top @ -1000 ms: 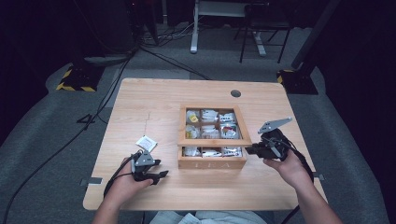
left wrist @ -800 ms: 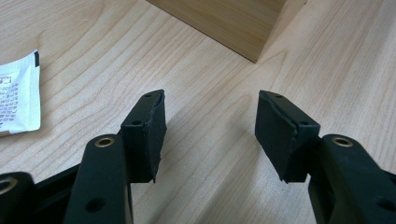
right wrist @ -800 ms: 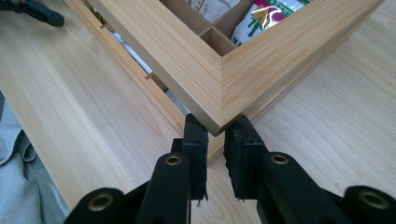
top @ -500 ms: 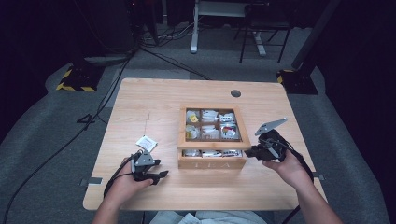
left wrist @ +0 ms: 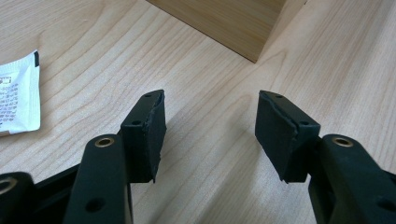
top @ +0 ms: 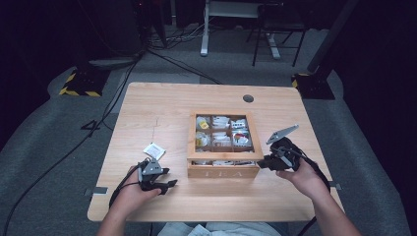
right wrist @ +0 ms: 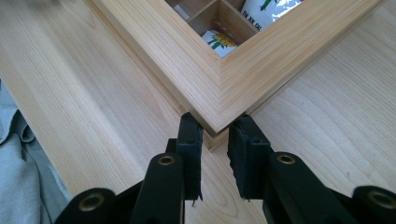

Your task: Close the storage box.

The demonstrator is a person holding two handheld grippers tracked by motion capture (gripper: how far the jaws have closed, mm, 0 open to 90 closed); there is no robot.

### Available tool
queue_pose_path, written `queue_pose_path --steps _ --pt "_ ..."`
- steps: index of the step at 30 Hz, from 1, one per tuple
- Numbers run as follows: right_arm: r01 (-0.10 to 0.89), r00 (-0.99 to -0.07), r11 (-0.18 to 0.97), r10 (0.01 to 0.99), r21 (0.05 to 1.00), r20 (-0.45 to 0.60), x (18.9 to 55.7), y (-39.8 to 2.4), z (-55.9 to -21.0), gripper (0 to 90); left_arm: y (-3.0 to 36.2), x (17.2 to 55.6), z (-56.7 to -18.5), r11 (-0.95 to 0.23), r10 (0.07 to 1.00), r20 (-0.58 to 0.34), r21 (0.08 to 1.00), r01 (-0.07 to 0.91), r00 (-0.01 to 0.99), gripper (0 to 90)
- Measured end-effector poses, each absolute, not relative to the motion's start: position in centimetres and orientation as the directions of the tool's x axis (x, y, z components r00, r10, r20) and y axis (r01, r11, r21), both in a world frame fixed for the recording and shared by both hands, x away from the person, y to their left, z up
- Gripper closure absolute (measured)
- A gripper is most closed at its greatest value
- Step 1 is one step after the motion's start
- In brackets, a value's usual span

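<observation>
1. High view: a wooden tea box (top: 223, 147) sits a little right of the middle of the tabletop (top: 167, 105), its glass-paned lid down and packets visible in the compartments beneath.
2. The right tool (top: 263, 163) is at the box's near right corner, held in the person's right hand (top: 304, 178), its jaws pointing left at that corner.
3. The left tool (top: 169, 178) rests on the tabletop near the front edge, left of the box and apart from it, in the left hand (top: 130, 192). A white sachet (top: 154, 150) lies flat just beyond it.
4. Left gripper view: the left tool (left wrist: 210, 126) stands wide apart with only bare wood between the pads. The sachet (left wrist: 16, 95) lies at the left edge, and a lower corner of the box (left wrist: 224, 23) shows ahead.
5. Right gripper view: the right tool (right wrist: 215, 140) has its pads either side of the lid's mitred corner (right wrist: 219, 88), a narrow gap between them; the jaws have just been opening, and whether the pads press the wood I cannot tell.
6. Packets show inside the box's compartments beyond that corner.
</observation>
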State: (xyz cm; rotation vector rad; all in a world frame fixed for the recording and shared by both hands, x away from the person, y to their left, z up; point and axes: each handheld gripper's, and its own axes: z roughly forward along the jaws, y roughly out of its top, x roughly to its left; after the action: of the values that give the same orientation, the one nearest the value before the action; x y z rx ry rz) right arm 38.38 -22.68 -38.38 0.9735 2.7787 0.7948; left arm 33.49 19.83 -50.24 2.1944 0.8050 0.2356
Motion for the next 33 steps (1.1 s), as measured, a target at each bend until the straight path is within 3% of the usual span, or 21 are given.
queue_pose_path --steps 15,20,24,33 --pt "0.564 -0.795 0.681 0.602 0.468 0.082 38.5 -22.4 -38.7 69.3 19.8 33.5 -50.2 -0.503 0.618 -0.081 0.724 0.473 0.782 44.0" --pt "0.579 -0.793 0.693 0.602 0.429 0.098 38.8 -22.4 -38.7 64.6 19.5 33.1 -50.3 -0.522 0.624 -0.043 0.72 0.457 0.781 43.9" --pt "0.579 -0.796 0.688 0.594 0.437 0.119 39.1 -22.6 -37.8 55.9 19.5 32.6 -50.3 -0.523 0.643 -0.022 0.718 0.46 0.765 44.0" --pt "0.525 -0.796 0.598 0.598 0.606 0.099 40.2 -23.9 -36.9 48.0 20.6 31.7 -50.3 -0.493 0.691 -0.021 0.717 0.493 0.722 43.8"
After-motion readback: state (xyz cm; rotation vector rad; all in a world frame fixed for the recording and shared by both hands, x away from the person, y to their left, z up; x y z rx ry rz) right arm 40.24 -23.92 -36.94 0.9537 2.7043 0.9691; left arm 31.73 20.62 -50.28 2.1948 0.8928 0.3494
